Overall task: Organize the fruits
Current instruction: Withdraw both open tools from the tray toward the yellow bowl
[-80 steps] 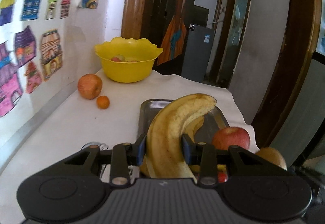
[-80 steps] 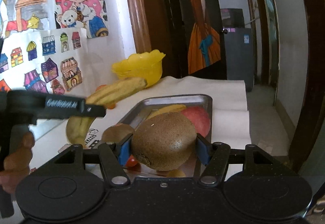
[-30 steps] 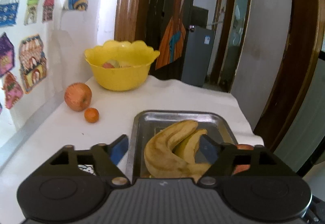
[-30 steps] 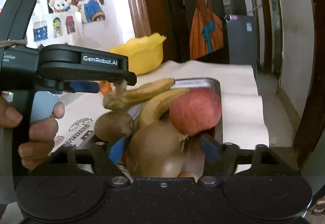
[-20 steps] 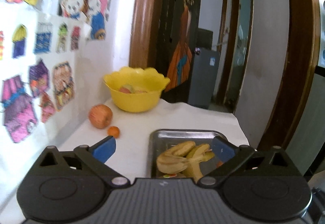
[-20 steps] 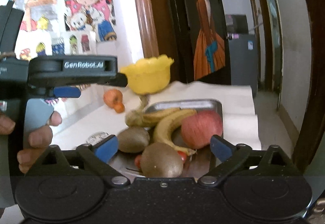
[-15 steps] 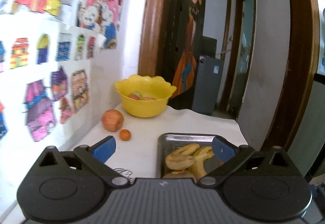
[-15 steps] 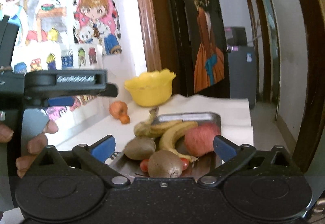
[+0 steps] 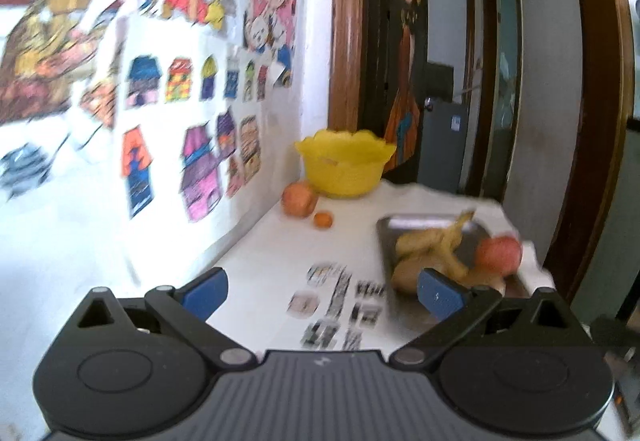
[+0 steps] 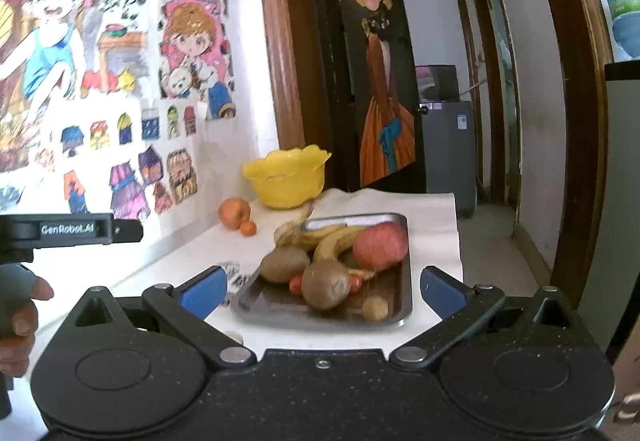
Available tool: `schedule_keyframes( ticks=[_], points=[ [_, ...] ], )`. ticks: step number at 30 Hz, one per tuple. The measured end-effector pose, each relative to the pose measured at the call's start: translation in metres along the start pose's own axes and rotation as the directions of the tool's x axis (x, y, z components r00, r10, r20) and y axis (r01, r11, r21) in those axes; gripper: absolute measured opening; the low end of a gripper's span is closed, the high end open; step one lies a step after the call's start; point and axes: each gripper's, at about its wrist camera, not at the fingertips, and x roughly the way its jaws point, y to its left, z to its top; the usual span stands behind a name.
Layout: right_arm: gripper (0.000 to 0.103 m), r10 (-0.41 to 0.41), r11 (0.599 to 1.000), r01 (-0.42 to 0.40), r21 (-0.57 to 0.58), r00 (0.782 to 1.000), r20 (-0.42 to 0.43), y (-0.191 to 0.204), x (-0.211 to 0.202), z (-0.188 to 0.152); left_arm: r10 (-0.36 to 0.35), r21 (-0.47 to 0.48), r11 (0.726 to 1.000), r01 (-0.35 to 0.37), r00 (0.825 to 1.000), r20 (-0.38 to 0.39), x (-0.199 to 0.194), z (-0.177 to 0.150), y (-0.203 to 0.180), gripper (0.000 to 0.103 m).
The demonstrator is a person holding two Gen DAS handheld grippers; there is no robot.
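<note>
A steel tray (image 10: 396, 315) on the white table holds two bananas (image 10: 320, 235), a red apple (image 10: 380, 245), two kiwis (image 10: 325, 284), small red fruits and a small brown one. In the left wrist view the tray (image 9: 384, 237) lies ahead to the right, blurred. Further back an apple (image 10: 234, 212) and a small orange (image 10: 248, 228) lie on the table beside a yellow bowl (image 10: 286, 177). My right gripper (image 10: 322, 291) is open and empty, drawn back from the tray. My left gripper (image 9: 322, 289) is open and empty too, over bare table left of the tray.
A wall covered with children's drawings (image 9: 192, 89) runs along the table's left side. Printed stickers (image 9: 340, 301) mark the tabletop near the tray. A wooden door frame (image 10: 280, 41) and a dark door stand behind the bowl. The table's right edge (image 10: 456, 241) drops to the floor.
Both grippers let go, the left of the banana and the right of the kiwi, opened wide and drew back from the tray. The fruit stays on the tray.
</note>
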Motion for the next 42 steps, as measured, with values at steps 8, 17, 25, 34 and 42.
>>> schedule_keyframes(
  ticks=[8, 17, 25, 34, 42],
  points=[
    [0.102, 0.008, 1.000, -0.008, -0.005, 0.997, -0.074, 0.019, -0.016, -0.022, 0.021, 0.008, 1.000, -0.021, 0.999, -0.045, -0.025, -0.034, 0.022, 0.102],
    [0.102, 0.071, 0.996, -0.082, -0.047, 0.976, -0.206, 0.054, -0.009, -0.025, 0.067, -0.041, 0.997, -0.071, 0.994, -0.090, -0.043, -0.046, 0.053, 0.102],
    [0.102, 0.145, 0.981, -0.164, -0.100, 0.974, -0.176, 0.075, -0.013, -0.001, 0.101, -0.087, 0.990, -0.109, 0.991, -0.087, -0.056, -0.037, 0.074, 0.102],
    [0.102, 0.277, 0.953, -0.280, -0.116, 0.960, -0.046, 0.070, -0.027, 0.079, 0.133, -0.080, 0.988, -0.133, 0.991, 0.000, -0.073, 0.005, 0.077, 0.102],
    [0.102, 0.391, 0.877, -0.377, -0.298, 0.920, -0.016, 0.089, -0.038, 0.163, 0.153, -0.089, 0.985, -0.146, 0.985, 0.083, -0.080, 0.065, 0.072, 0.102]
  ],
)
